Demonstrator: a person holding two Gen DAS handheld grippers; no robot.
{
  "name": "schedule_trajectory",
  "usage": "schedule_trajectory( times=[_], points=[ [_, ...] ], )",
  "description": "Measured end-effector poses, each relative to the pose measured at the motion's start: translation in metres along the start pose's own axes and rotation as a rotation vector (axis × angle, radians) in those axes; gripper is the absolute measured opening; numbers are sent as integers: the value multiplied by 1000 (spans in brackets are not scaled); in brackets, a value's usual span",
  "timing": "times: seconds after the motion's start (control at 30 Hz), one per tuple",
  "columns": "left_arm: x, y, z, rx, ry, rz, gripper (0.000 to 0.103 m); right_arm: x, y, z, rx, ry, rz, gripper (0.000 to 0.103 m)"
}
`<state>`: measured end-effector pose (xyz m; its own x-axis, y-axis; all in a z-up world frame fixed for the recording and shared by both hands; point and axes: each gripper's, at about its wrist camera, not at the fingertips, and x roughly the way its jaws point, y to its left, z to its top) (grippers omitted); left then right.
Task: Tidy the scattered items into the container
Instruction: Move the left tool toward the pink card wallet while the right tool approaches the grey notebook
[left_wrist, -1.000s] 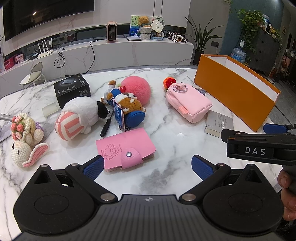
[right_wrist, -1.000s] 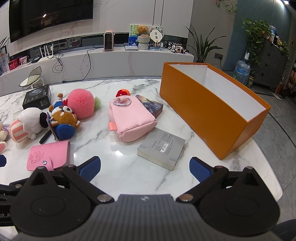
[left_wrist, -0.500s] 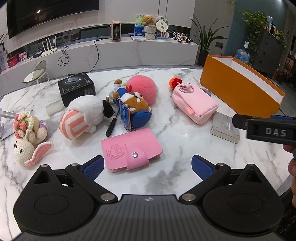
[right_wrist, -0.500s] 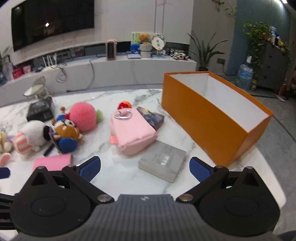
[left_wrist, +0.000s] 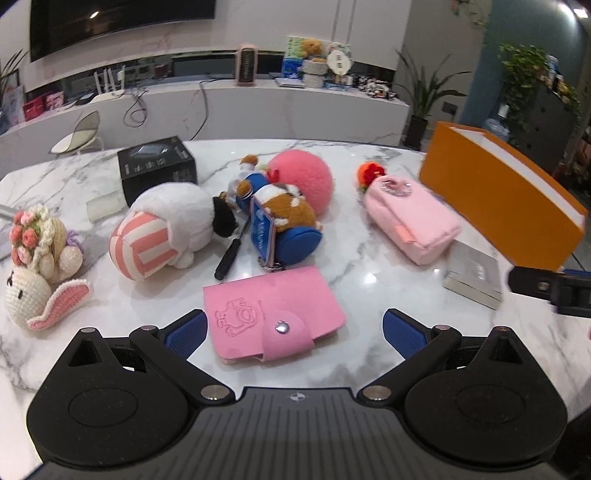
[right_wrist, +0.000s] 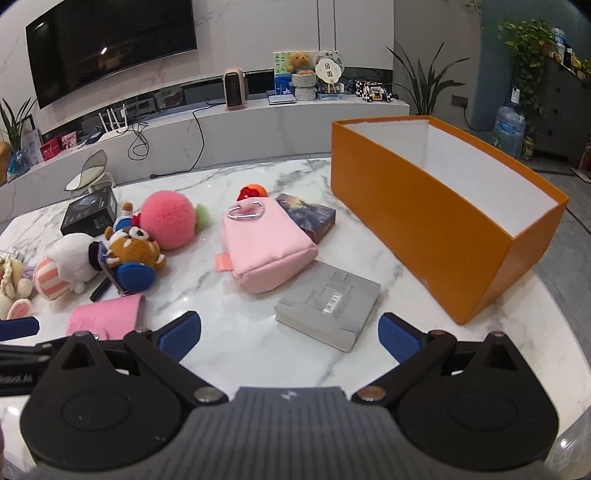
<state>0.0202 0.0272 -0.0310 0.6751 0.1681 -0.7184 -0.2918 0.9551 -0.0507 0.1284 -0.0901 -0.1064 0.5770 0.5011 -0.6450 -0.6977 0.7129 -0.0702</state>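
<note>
Home living room: wall television (right_wrist: 110, 44), houseplant (right_wrist: 421, 88).

An open orange box (right_wrist: 443, 229) with a white inside stands on the marble table's right side, nothing visible in it. Just beside its near end lies a flat grey book (right_wrist: 328, 304), and next to that a pink zip pouch (right_wrist: 267, 247) with a metal clip, a dark patterned box (right_wrist: 308, 216) tucked against it and a small red-orange toy (right_wrist: 253, 192) behind. Further left sit a pink pompom (left_wrist: 301, 181), a brown plush in blue (left_wrist: 284, 221), a white plush with pink stripes (left_wrist: 166, 229), a black screwdriver (left_wrist: 231, 254), a black carton (left_wrist: 157, 164) and crocheted dolls (left_wrist: 37, 258). A pink snap wallet (left_wrist: 271, 314) lies nearest.
</note>
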Motion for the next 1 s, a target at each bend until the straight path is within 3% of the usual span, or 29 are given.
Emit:
schedule_trajectory(
  times=[0.27, 0.8, 1.0],
  points=[
    [21, 0, -2, -12, 31, 37, 103, 6, 1, 1, -5, -1, 21, 103],
    [48, -4, 0, -2, 40, 120, 103, 44, 0, -4, 14, 69, -68, 103],
    [56, -9, -1, 22, 40, 157, 103, 64, 2, 1, 37, 63, -146, 103]
  ],
)
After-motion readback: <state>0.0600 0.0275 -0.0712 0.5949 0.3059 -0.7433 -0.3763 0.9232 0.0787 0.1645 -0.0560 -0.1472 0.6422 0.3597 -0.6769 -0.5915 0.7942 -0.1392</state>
